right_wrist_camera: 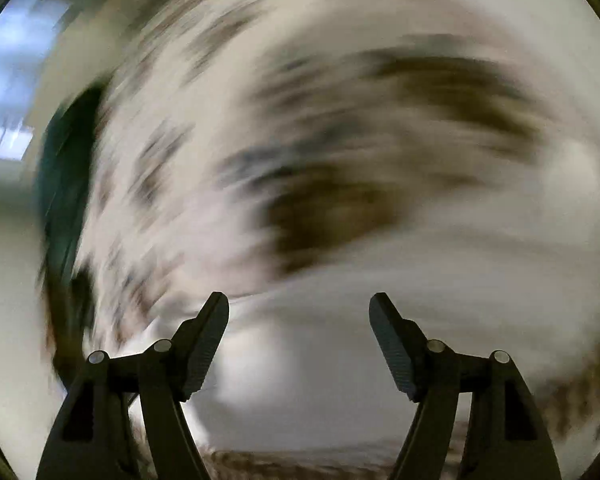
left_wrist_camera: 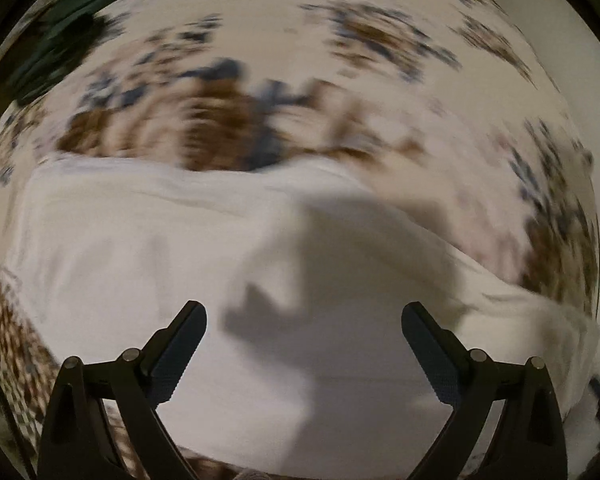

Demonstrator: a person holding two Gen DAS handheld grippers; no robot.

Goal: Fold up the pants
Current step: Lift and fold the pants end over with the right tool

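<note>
White pants lie spread across a patterned bedspread in the left wrist view, with a soft fold running across them. My left gripper hangs above the white cloth pointing down, jaws wide apart and nothing between them; its shadow falls on the fabric. The right wrist view is heavily blurred. There my right gripper stands open over the white pants, with no cloth between its fingers.
The bedspread is white with brown and blue flower patches. A dark green cloth lies at its far left edge, also seen as a dark green cloth in the right view. A bright window shows at upper left.
</note>
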